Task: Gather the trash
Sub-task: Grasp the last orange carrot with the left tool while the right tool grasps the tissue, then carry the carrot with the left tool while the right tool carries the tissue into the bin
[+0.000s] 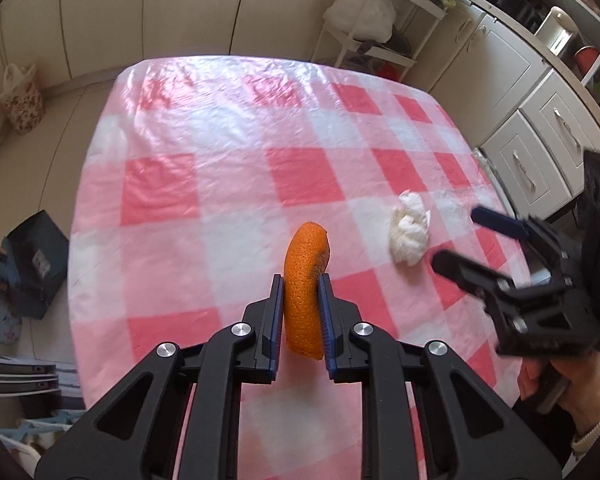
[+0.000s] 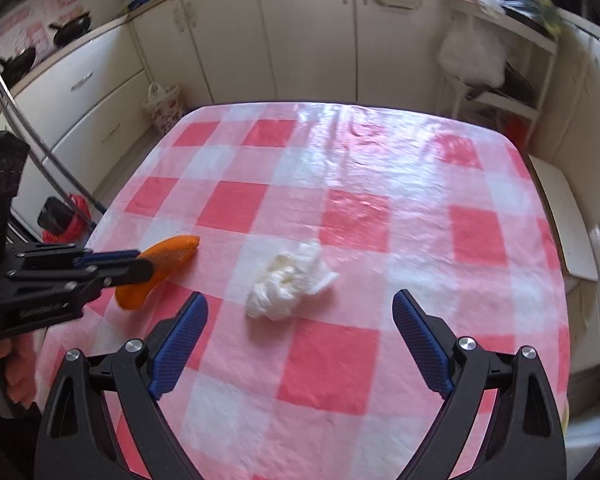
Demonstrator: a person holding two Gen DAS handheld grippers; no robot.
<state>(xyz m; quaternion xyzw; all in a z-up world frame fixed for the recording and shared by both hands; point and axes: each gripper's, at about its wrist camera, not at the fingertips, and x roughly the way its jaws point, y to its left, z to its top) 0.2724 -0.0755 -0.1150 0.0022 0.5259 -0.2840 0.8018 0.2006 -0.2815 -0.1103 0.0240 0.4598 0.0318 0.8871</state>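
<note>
A pink-and-white checked tablecloth point(image 1: 228, 184) covers the surface. Cream cabinets point(image 2: 308, 36) line the walls behind it. A floral bag point(image 1: 20, 98) sits on the floor by them, a white shelf rack point(image 1: 376, 20) holds plastic bags, and a blue dustpan point(image 1: 36, 256) lies left of the surface.

Both black plastic two-finger grippers point(image 1: 302, 280) point(image 2: 300, 308) are showing ribbed blue finger pads point(image 2: 182, 338) and round silver screws point(image 1: 241, 329).

Glossy wrinkled plastic tablecloth point(image 2: 340, 216), dimpled matt orange peel point(image 1: 304, 280), crumpled soft paper tissue point(image 2: 288, 284).
</note>
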